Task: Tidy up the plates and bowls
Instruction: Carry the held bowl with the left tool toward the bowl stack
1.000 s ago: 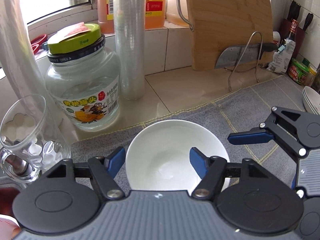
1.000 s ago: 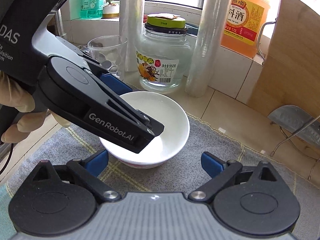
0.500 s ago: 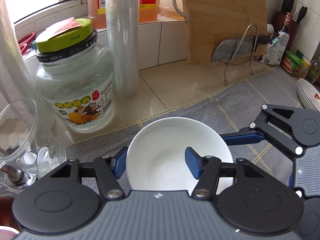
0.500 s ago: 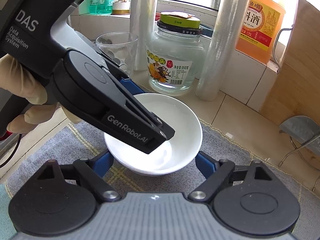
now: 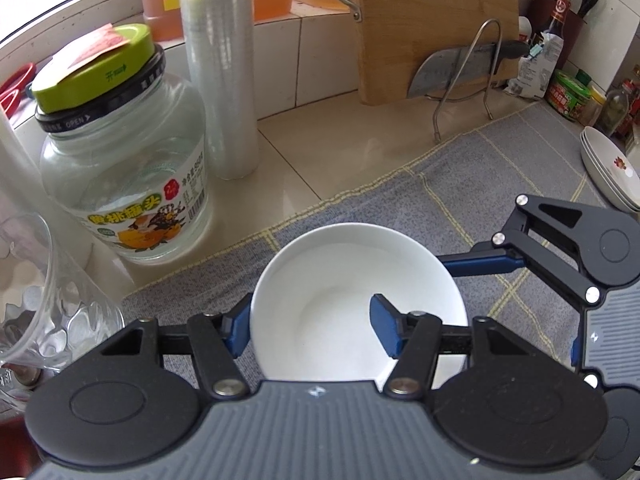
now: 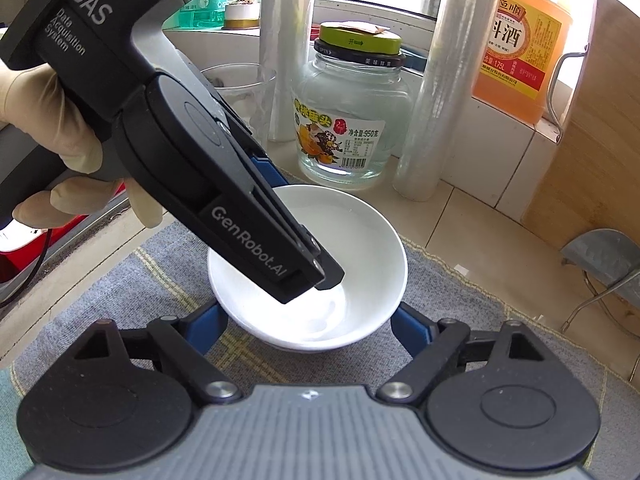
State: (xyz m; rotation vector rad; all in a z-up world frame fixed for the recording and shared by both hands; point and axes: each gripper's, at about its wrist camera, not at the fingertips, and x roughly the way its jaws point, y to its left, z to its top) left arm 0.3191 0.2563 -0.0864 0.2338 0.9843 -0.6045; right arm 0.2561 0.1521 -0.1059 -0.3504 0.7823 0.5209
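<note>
Bowl first: I see the white one sitting on the grey checked mat, straight ahead of my left gripper and just under it. That gripper's jaws have just been closing, and now one blue pad lies against the outside of the bowl's near-left wall while the other sits inside the basin, so I read it as clamped on the rim. From the right wrist view the same bowl lies just ahead of my right gripper, whose blue fingers stand wide apart on either side of the bowl's base; I cannot tell whether they touch it, and I call it released. The left gripper reaches in from the upper left of that view, held by a gloved hand, its tip down in the basin. Beyond the bowl, further from both grippers, stand a glass jar with a green lid and a roll of cling film. Far right of my left gripper, at the mat's edge, rests a stack of white plates.
</note>
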